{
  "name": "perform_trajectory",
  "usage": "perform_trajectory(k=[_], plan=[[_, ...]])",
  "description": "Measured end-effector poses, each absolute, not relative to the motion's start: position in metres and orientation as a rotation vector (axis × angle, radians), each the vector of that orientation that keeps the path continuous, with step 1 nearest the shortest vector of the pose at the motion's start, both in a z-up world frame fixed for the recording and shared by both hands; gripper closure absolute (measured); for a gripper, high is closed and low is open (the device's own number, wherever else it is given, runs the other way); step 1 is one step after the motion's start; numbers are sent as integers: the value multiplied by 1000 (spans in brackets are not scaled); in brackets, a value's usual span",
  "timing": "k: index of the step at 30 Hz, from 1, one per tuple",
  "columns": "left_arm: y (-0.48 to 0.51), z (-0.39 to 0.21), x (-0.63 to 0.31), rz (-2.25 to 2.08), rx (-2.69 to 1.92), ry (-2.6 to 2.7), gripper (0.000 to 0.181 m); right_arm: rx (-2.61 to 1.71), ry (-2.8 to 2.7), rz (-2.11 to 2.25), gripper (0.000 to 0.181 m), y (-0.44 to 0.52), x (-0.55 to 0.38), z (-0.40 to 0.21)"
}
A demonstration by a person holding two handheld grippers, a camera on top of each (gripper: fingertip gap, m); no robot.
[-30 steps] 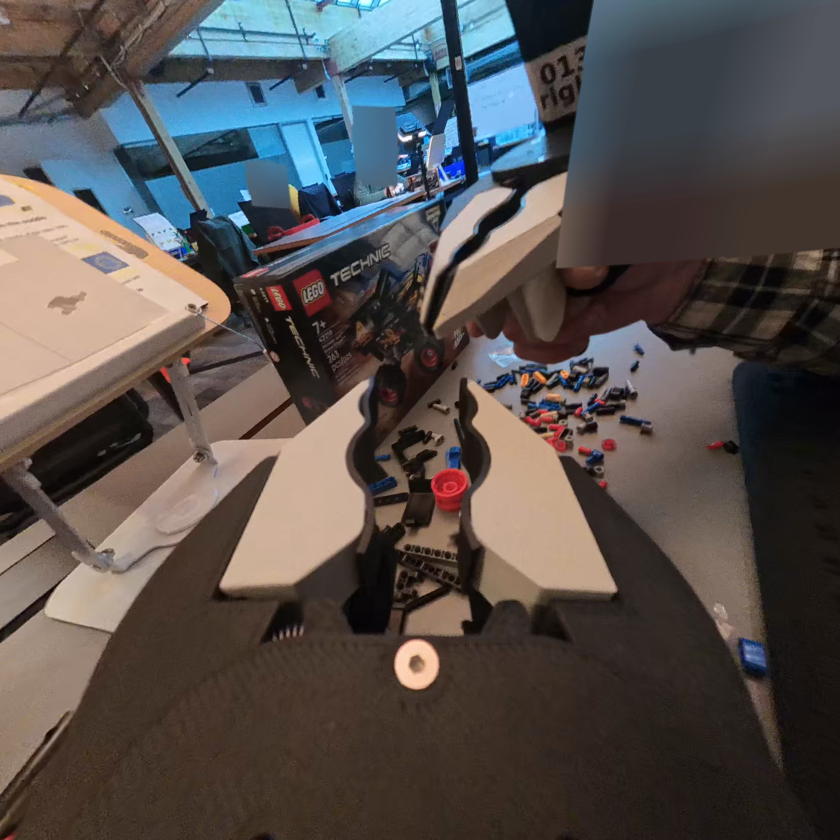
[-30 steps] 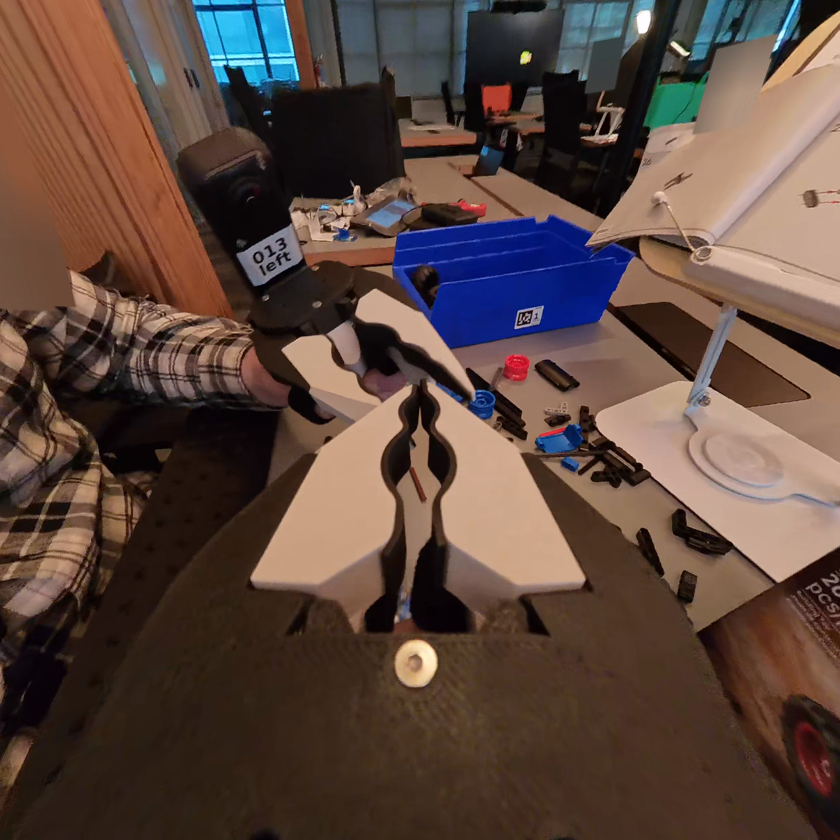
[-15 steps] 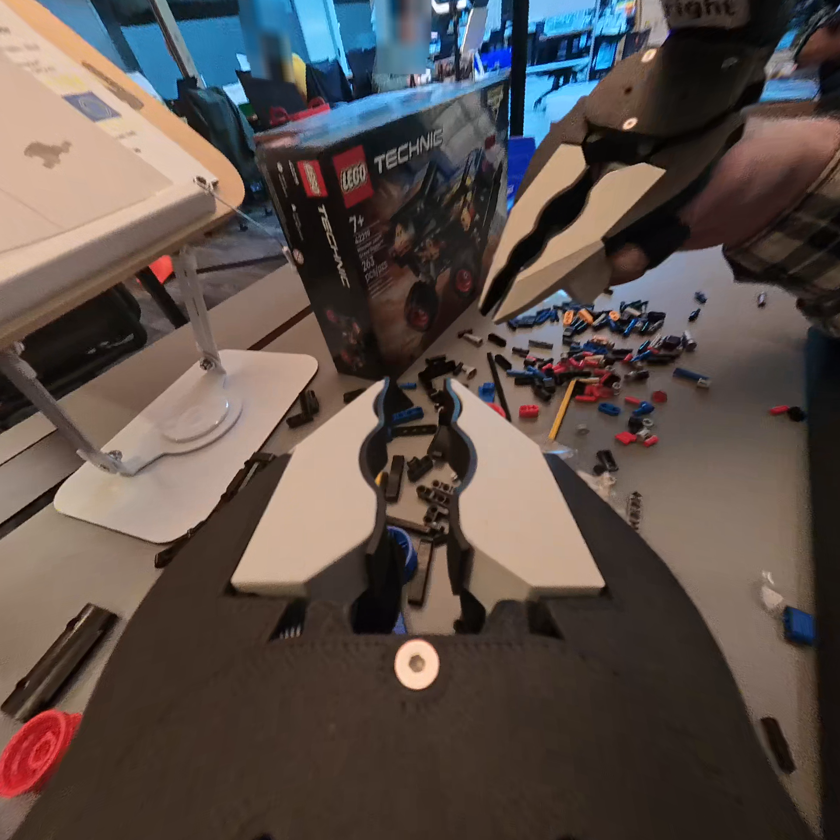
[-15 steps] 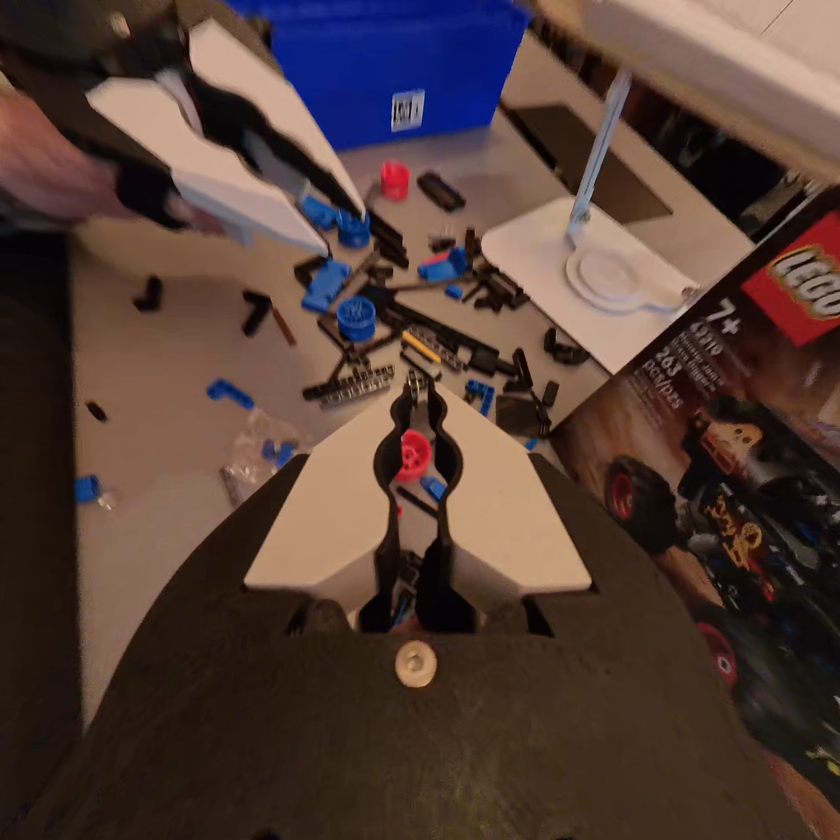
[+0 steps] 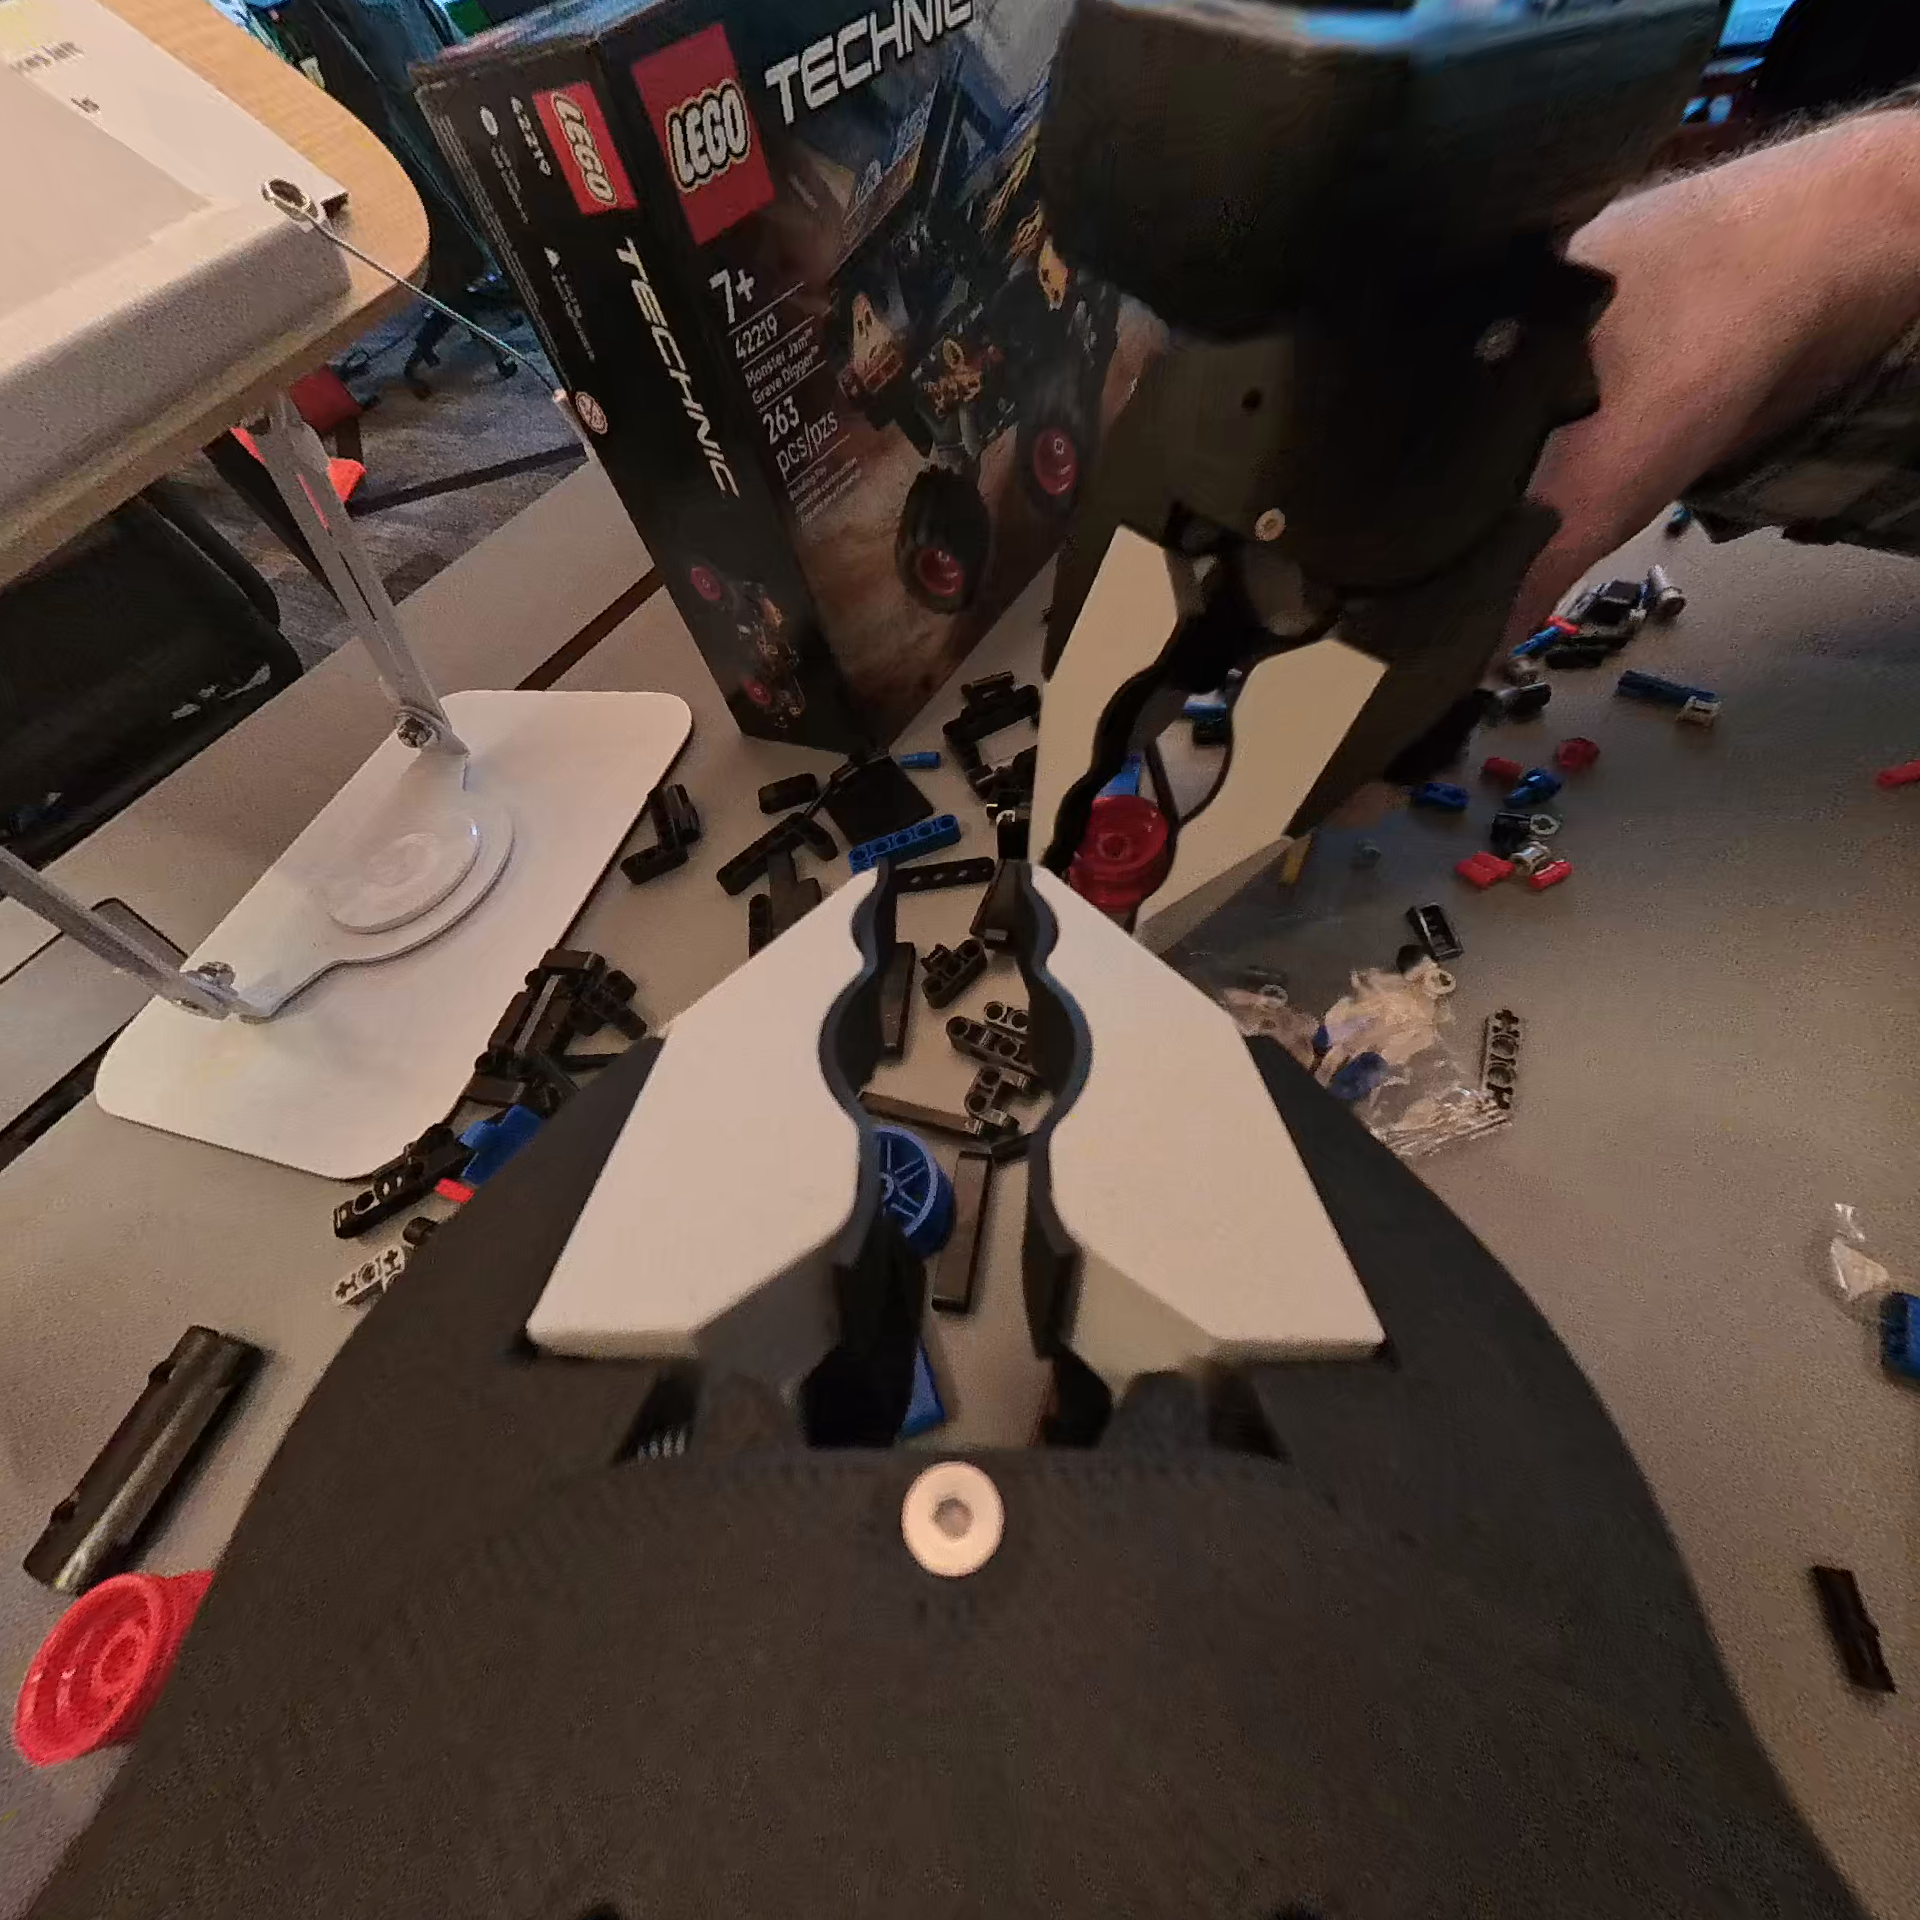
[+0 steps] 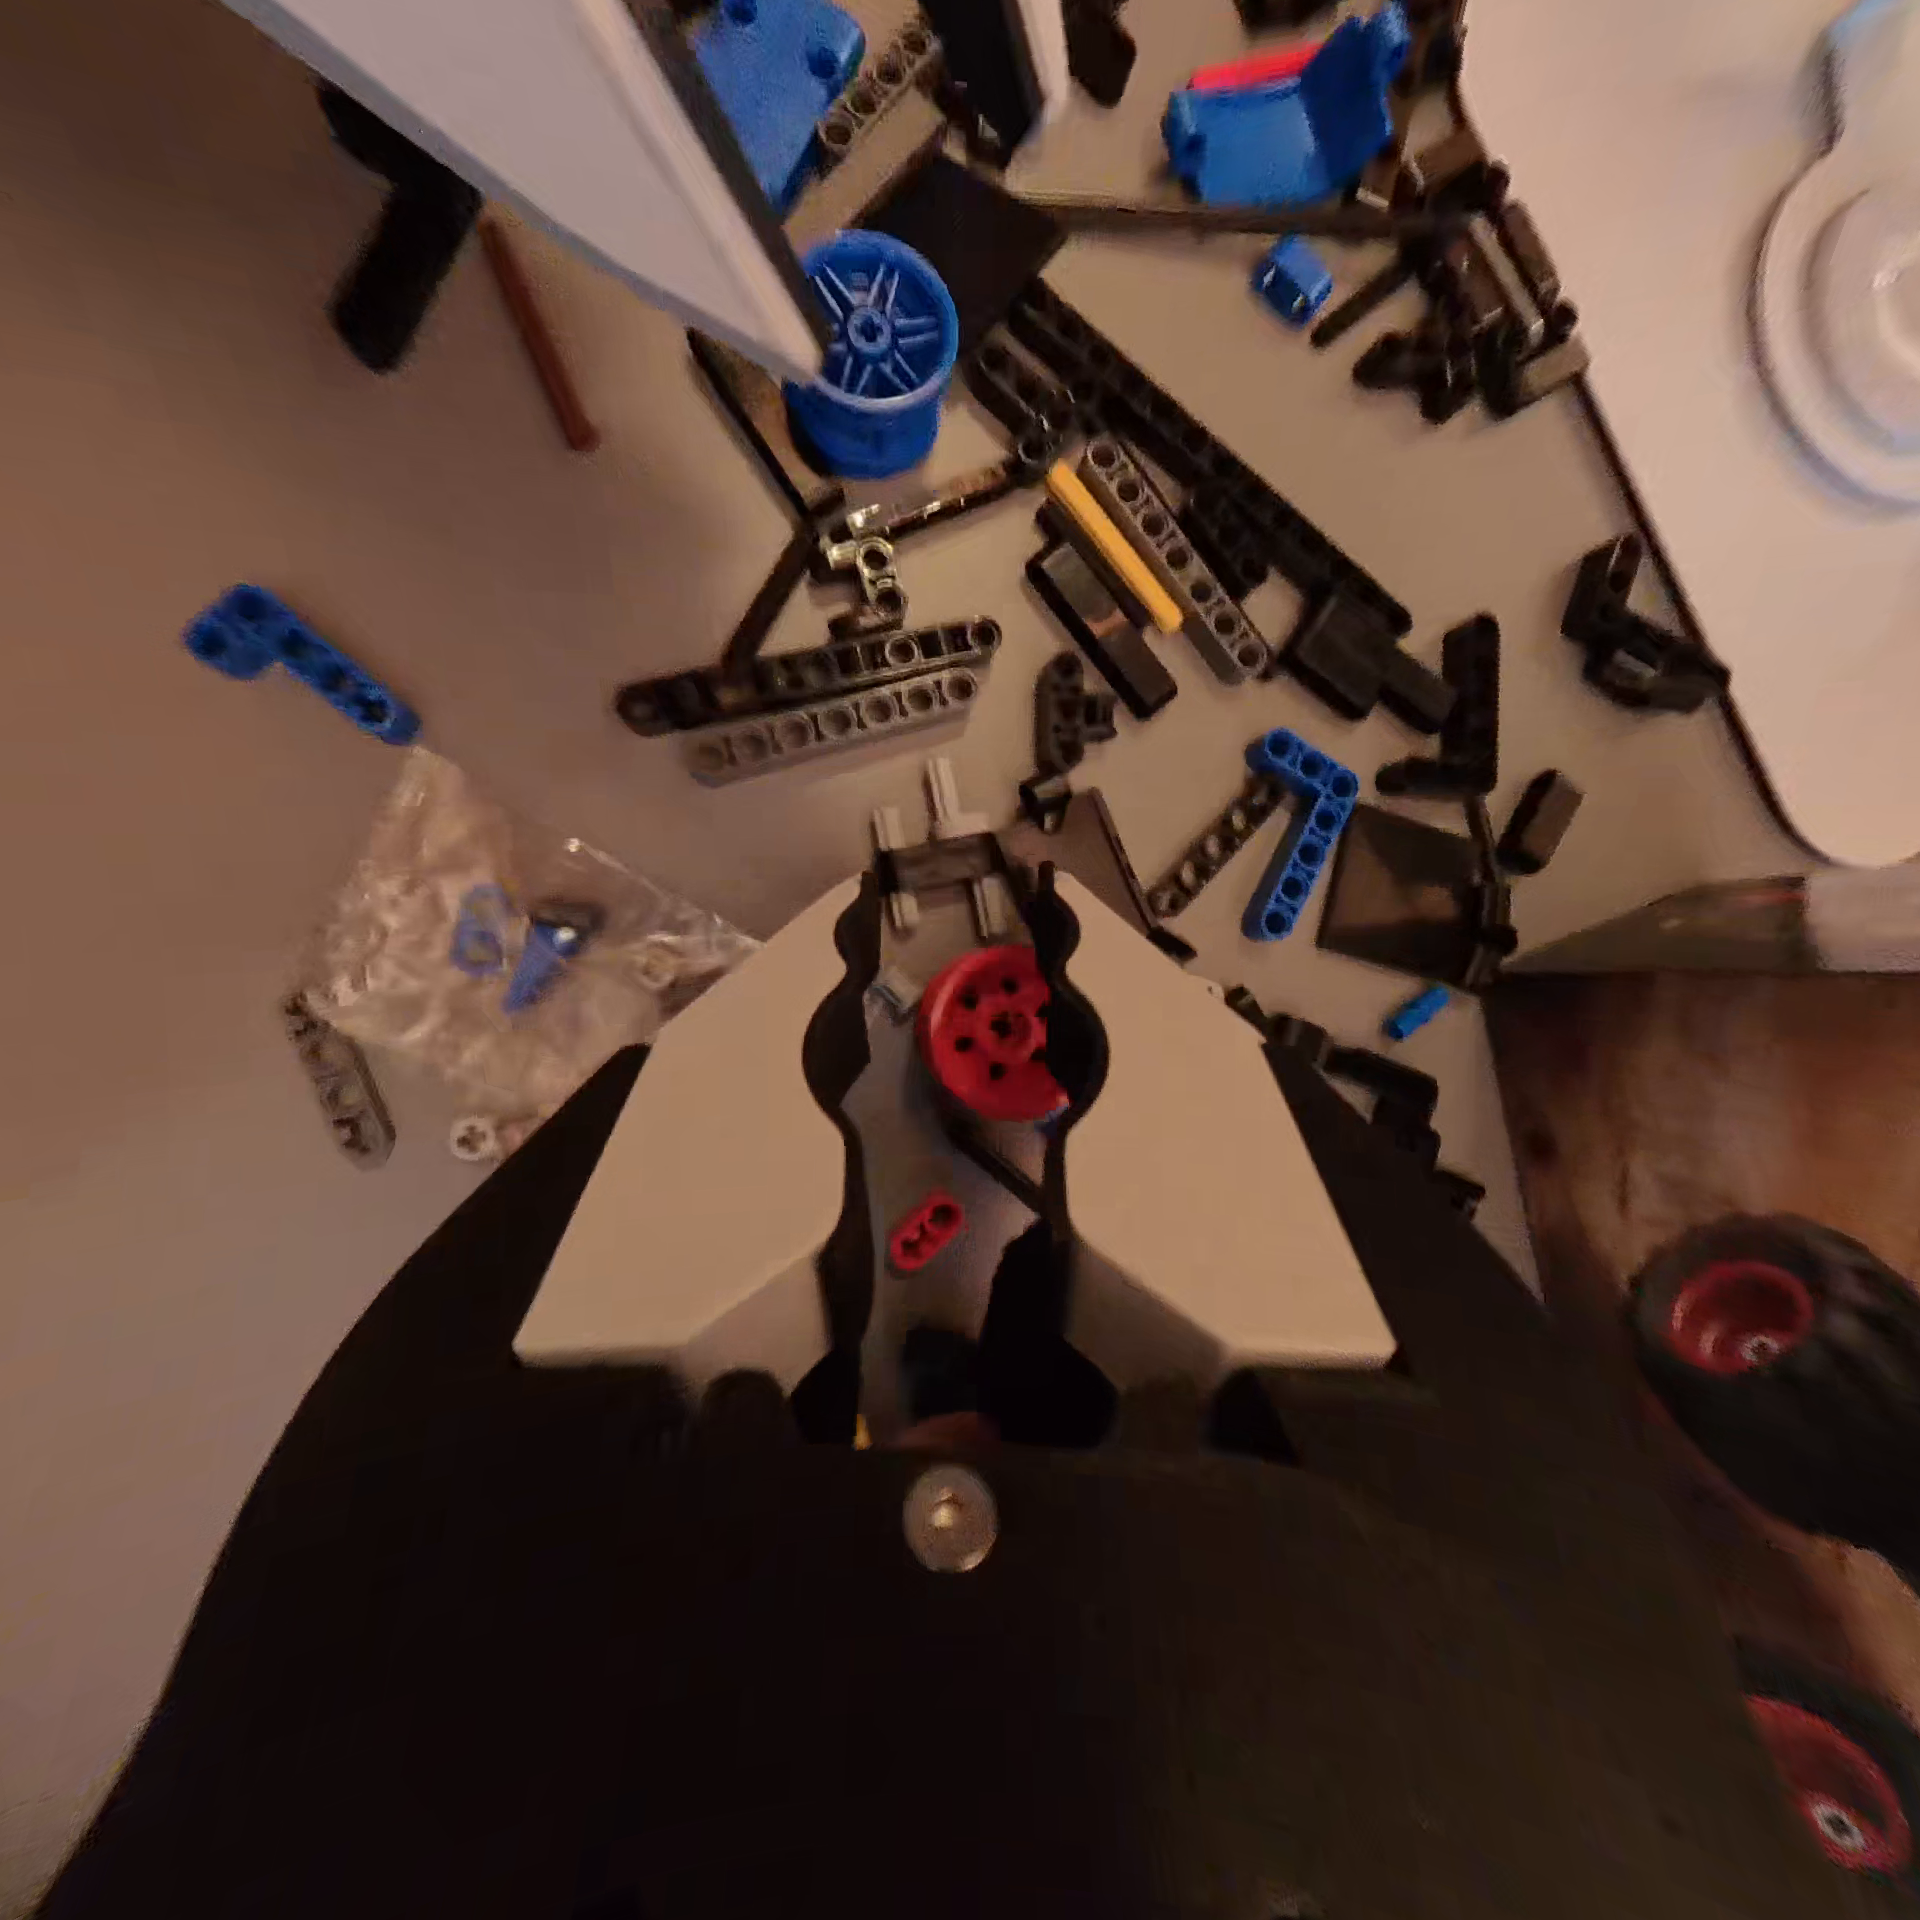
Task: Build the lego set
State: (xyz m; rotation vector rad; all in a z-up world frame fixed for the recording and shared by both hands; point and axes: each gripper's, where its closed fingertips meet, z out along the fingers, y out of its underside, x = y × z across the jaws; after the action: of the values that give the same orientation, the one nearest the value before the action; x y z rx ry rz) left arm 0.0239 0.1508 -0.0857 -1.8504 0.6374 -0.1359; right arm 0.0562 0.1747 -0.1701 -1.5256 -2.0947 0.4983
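Now both grippers have dropped from mid-air to the loose parts: the right gripper (image 6: 956, 894), jaws open, brackets the red wheel (image 6: 992, 1034) on the table (image 6: 208, 364), likely a pick. Only the right view shows the left gripper (image 5: 951, 883), also open and empty, touching the blue wheel (image 6: 868, 348).
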Motion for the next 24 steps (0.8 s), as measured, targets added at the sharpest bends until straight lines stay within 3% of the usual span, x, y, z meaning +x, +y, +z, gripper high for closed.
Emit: perform_trajectory(k=[11,17,24], plan=[[151,-90,24,-142,-1864,648,159,-1530,-2067,645,161,167,55,-166],[150,-73,26,-379,-1813,506,142,-1334,-1938,668,161,164,46,-117],[144,-60,33,-649,-1747,439,151,-1057,-1807,543,162,157,35,-77]])
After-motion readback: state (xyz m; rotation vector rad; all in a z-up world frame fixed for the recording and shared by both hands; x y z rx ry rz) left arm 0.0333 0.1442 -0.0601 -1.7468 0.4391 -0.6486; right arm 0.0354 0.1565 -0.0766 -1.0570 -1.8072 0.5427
